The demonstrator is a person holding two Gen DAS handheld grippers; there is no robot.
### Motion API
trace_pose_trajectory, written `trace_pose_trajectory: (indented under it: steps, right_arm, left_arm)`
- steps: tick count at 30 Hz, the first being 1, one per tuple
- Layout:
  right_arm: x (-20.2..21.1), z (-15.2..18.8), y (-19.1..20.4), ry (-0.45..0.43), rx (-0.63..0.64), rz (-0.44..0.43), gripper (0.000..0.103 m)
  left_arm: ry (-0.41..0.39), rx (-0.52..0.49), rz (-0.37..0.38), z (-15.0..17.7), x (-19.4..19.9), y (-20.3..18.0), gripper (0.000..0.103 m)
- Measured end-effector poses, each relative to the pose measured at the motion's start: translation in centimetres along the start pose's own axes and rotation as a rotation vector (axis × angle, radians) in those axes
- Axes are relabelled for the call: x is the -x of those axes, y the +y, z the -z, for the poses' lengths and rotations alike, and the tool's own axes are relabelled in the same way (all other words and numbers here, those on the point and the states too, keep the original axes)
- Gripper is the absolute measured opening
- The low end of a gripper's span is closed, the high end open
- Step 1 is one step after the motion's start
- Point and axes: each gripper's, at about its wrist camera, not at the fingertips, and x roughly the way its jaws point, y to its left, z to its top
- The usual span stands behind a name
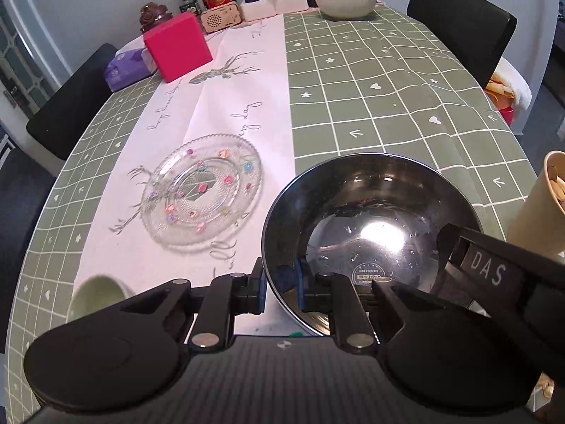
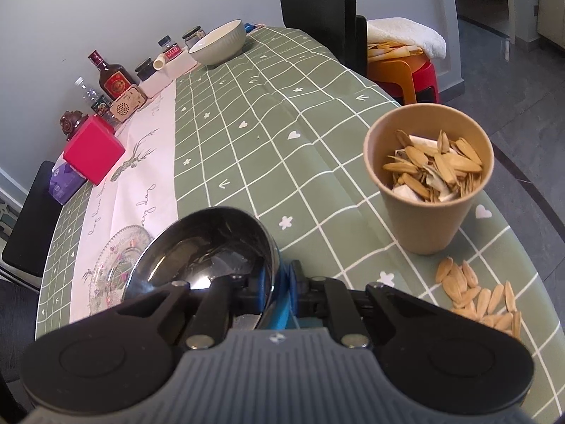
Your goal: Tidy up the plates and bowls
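Step in hand: a two-handed grasp on the steel bowl (image 1: 370,226), likely the start of lifting it.
Left gripper (image 1: 280,288): fingers clenched on the bowl's near-left rim, one blue pad inside the wall, one outside.
Right gripper (image 2: 279,291): fingers clenched on the bowl's right rim, seen from the left wrist view reaching in from the right.
Steel bowl: near edge of the worktop (image 1: 388,99), on the green checked cloth; whether it has left the cloth I cannot tell.
Glass plate (image 1: 203,192): just left of the bowl, on the white runner.
Ceramic bowl (image 1: 345,1): far end, well apart.
Paper cup (image 2: 429,176): near right, full of seed shells.
Next move: probably a level lift with both hands together, keeping clear of the cup, then setting the bowl with the other dishes.
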Motion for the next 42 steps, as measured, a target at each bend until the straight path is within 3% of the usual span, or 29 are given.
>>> trace_pose_trajectory:
  steps: [9,14,20,24,27,35,42]
  right_arm:
    - [5.5,1.6,2.1,-0.046,-0.005,-0.018,0.011]
    - [9.4,2.6,3.0,-0.042,-0.01,-0.032,0.011]
    - [15.3,5.5,3.9,-0.069,0.048,-0.041,0.011]
    - [18.5,9.1,5.5,-0.044,0.122,-0.044,0.011]
    - [20.4,12.0,7.3,-0.041,0.218,-0.013,0.011]
    - [23.7,19.4,9.6,0.06,0.344,-0.022,0.012]
    - [23.3,24.7,9.6,0.224,0.438,-0.013,0.013]
  left_arm:
    - [-0.062,0.009,0.003,1.1,5.3,2.7,0.017]
    - [-0.026,0.047,-0.004,2.4,9.0,4.2,0.017]
    - [-0.058,0.036,0.034,5.9,14.2,6.7,0.017]
    - [-0.035,0.052,0.038,9.4,16.4,9.4,0.018]
    - [0.009,0.055,0.085,11.8,17.0,11.6,0.02]
    - [0.04,0.086,0.049,19.3,19.6,16.2,0.019]
    - [0.07,0.039,0.008,24.6,18.9,17.1,0.019]
